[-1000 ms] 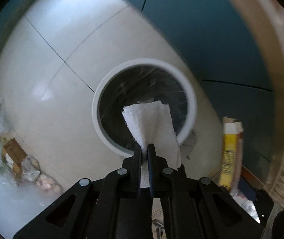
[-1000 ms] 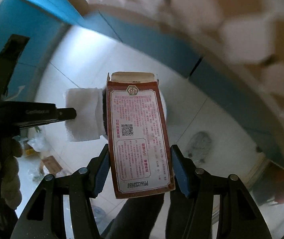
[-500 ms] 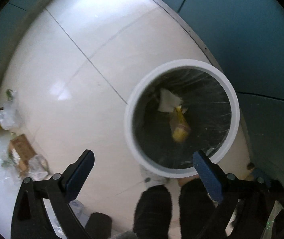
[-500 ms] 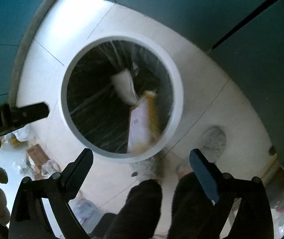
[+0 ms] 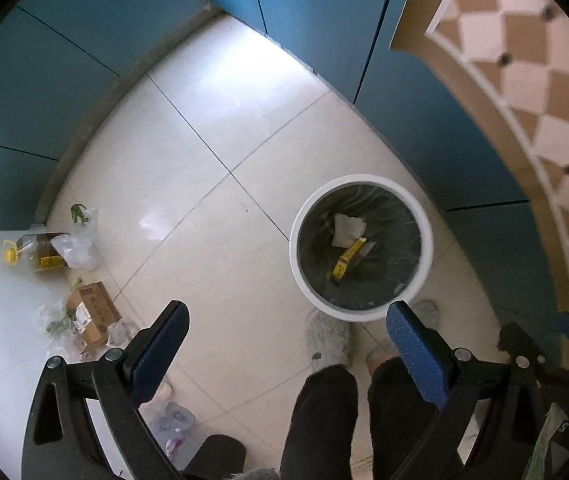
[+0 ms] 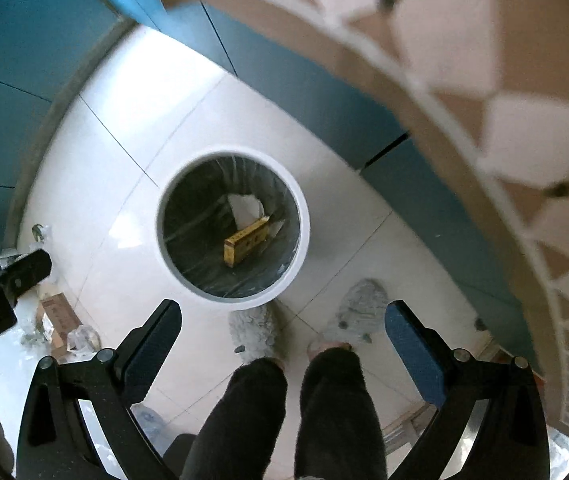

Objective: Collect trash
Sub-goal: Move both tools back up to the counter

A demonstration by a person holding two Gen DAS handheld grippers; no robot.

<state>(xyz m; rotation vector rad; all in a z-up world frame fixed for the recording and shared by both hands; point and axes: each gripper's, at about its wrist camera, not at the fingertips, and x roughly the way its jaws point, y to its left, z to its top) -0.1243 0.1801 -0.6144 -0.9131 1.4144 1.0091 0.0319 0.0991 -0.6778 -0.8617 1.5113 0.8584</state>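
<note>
A round white trash bin with a clear liner stands on the white tiled floor; it also shows in the right wrist view. Inside lie a white paper towel and a yellow carton, also seen from the right as the towel and carton. My left gripper is open and empty, high above the floor left of the bin. My right gripper is open and empty above the bin's near edge.
The person's dark-trousered legs and grey slippers stand by the bin. At the left lie an oil bottle, a plastic bag, a cardboard box and a plastic bottle. Blue cabinets line the back; a checkered surface is at the right.
Both grippers opened and dropped the paper towel and the carton into the bin. Both have since risen away from the bin, which now looks smaller.
</note>
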